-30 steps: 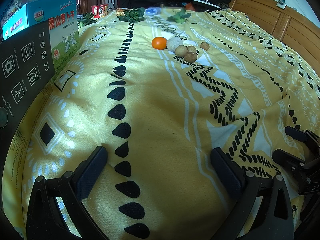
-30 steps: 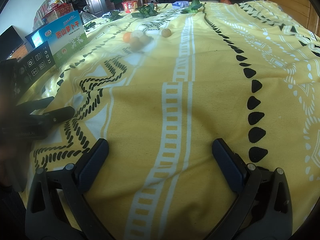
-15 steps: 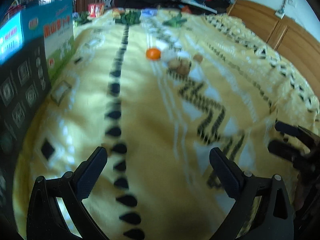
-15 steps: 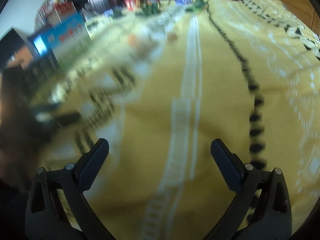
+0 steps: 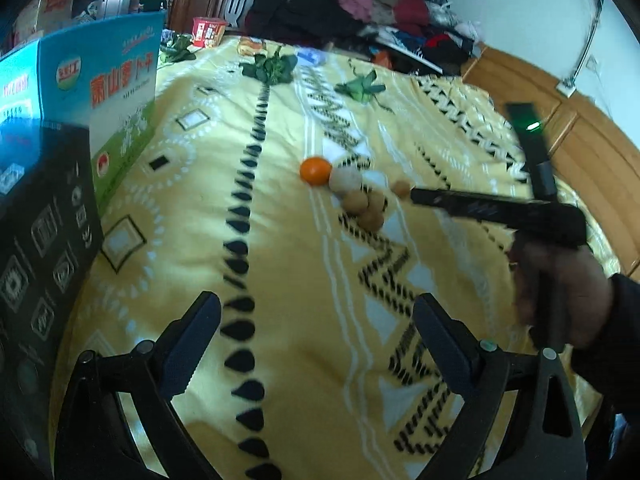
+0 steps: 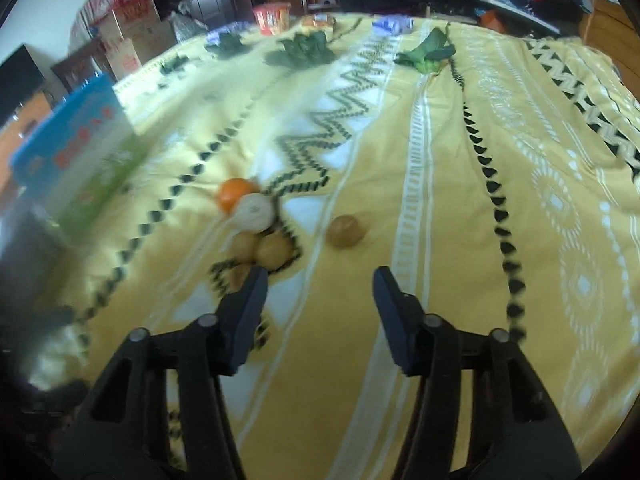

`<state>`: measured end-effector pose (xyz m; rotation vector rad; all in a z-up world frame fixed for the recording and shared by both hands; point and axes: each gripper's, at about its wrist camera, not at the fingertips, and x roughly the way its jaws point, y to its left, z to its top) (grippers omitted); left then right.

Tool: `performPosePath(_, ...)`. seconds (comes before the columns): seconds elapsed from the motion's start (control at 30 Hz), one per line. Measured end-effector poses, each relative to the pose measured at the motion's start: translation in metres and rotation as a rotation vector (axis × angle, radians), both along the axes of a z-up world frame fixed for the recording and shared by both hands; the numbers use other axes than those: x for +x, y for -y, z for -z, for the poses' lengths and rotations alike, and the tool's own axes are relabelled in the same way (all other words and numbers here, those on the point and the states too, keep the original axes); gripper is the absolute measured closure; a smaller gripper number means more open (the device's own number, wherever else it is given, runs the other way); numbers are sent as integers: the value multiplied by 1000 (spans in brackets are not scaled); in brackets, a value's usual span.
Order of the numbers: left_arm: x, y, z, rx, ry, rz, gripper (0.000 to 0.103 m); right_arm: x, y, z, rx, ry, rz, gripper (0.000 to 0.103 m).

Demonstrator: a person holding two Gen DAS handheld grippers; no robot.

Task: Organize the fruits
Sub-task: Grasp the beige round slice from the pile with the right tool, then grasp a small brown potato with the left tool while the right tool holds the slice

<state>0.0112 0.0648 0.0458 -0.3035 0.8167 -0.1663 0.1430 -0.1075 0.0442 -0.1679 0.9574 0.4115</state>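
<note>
- Left wrist view: my left gripper [image 5: 316, 332] hangs spread wide over the yellow patterned blanket [image 5: 280, 280], nothing between its fingers. The orange [image 5: 315, 170], a pale round fruit [image 5: 345, 180] and brown fruits [image 5: 366, 206] cluster ahead; the right gripper [image 5: 412, 194] reaches in beside them.
- Right wrist view: my right gripper [image 6: 320, 284] is parted and empty, a lone brown fruit [image 6: 346, 231] just ahead of it, the cluster by its left finger [image 6: 250, 296].

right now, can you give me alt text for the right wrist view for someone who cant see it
An open hand-held gripper hovers over a yellow patterned blanket, aimed at a lone brown fruit just ahead. To its left lies a cluster: an orange, a pale round fruit and small brown ones. Leafy greens and boxes sit blurred farther back.
</note>
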Motion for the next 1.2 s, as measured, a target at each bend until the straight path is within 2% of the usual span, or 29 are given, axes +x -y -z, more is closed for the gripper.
performPosePath(0.1, 6, 1, -5, 3, 22, -5, 6, 10, -7, -4, 21, 20, -27, 52)
performPosePath(0.2, 9, 3, -2, 4, 21, -6, 6, 8, -32, -4, 39, 26, -134, 52)
performPosePath(0.3, 13, 4, 6, -1, -11, 1, 6, 12, -57, 5, -9, 30, -197, 52)
performPosePath(0.5, 17, 2, 7, 1, -25, -12, 6, 24, -78, 30, -104, -9, -236, 53)
performPosePath(0.57, 22, 6, 3, 0, -18, -3, 6, 27, -77, 32, -107, -20, -228, 58)
performPosePath(0.6, 25, 9, 1, 2, -12, 1, 6, 26, -73, 31, -85, -22, -221, 60)
performPosePath(0.63, 28, 10, -1, 7, -3, 3, 6, 24, -68, 26, -58, -15, -210, 68)
performPosePath(0.77, 49, 13, -6, 13, 20, -2, 7, 11, -38, -14, 108, 46, -139, 68)
performPosePath(0.83, 64, 13, -5, -2, 12, -2, 16, -1, -12, -36, 182, 83, -90, 68)
performPosePath(0.93, 95, 18, -2, 25, 5, 29, 17, -11, 19, -52, 230, 97, -38, 68)
performPosePath(1.07, 139, 17, 10, 67, -22, 9, 17, -16, 51, -55, 252, 79, 29, 68)
performPosePath(1.2, 171, 15, 27, 55, -60, -12, 17, -26, 70, -30, 273, -1, 71, 68)
